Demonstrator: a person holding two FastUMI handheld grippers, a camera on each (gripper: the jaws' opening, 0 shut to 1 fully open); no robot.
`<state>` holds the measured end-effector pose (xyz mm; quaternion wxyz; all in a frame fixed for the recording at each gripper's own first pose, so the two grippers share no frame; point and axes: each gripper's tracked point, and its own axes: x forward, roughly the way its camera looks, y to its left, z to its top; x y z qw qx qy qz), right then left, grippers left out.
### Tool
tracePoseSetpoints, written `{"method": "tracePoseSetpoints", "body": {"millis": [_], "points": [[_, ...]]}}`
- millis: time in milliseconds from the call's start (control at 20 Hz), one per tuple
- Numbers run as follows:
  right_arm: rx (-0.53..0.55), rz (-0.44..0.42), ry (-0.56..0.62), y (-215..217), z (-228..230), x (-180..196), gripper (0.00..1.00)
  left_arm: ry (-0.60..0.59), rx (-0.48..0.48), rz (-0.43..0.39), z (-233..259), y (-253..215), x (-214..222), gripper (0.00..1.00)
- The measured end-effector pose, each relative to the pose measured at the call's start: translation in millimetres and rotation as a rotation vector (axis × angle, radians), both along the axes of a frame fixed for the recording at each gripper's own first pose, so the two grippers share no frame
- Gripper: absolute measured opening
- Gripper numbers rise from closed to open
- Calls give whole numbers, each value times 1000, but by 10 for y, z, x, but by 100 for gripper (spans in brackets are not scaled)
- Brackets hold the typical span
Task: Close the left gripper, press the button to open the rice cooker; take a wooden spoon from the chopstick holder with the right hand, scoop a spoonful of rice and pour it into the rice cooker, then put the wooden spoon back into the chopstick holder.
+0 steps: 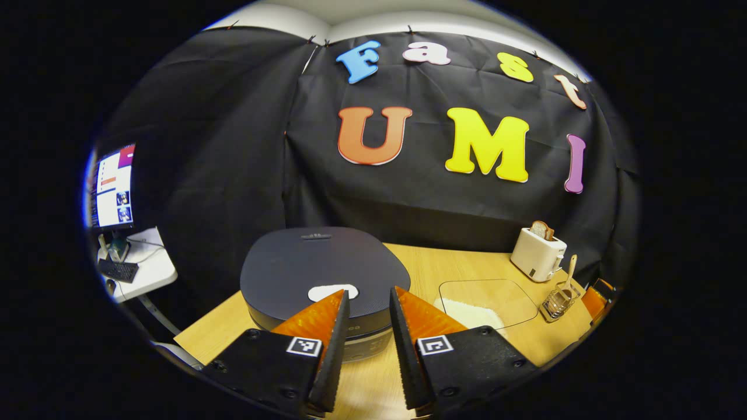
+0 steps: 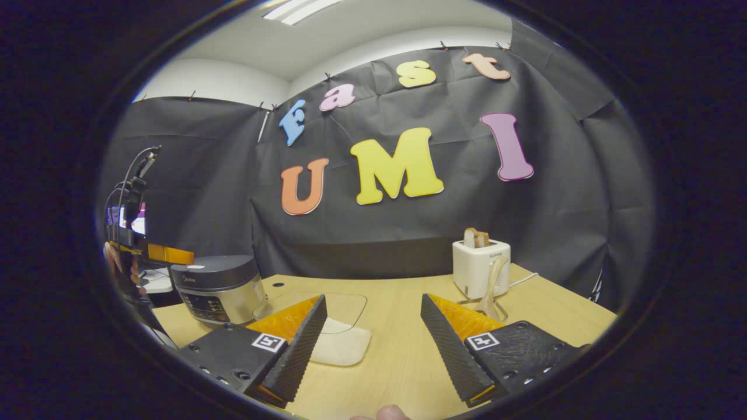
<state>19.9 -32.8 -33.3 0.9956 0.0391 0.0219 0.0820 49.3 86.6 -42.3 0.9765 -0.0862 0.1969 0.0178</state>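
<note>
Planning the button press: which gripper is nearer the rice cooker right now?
Left. The left gripper hangs just above the closed rice cooker, jaws slightly apart. The right gripper is farther off, over the table beyond the rice tray.

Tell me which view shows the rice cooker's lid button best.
The left gripper view: it looks down on the rice cooker, its white button plain on the lid. The right gripper view shows the cooker from the side, far off.

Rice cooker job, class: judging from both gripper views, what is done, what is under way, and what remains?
Nothing is finished: the rice cooker lid is down. Under way: the left gripper, jaws narrowed but apart, hovers over its button. Remaining: the wooden spoon sits in the chopstick holder, the rice is unscooped, and the right gripper is open.
</note>
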Motion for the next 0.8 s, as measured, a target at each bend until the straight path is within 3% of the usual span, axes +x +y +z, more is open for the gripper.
{"method": "tracePoseSetpoints", "body": {"millis": [50, 150, 200, 250, 400, 700, 800], "points": [[-13, 3, -5, 1, -5, -9, 92, 23, 0, 3, -24, 11, 47, 36], [-23, 4, -18, -34, 1, -6, 92, 41, 55, 33, -27, 153, 145, 31], [-21, 5, -21, -53, 2, 0, 95, 59, 72, 49, -52, 210, 163, 22], [-19, 6, -20, -60, -14, 12, 92, 76, 79, 59, -81, 250, 168, 18], [-1, 4, -19, -110, -23, 42, 92, 109, 27, 83, -103, 299, 186, 5], [55, 24, 4, -131, -135, 153, 95, 151, -68, 129, -162, 300, 191, 3], [71, 33, 17, -109, -194, 184, 92, 160, -24, 112, -228, 280, 198, 3]]}}
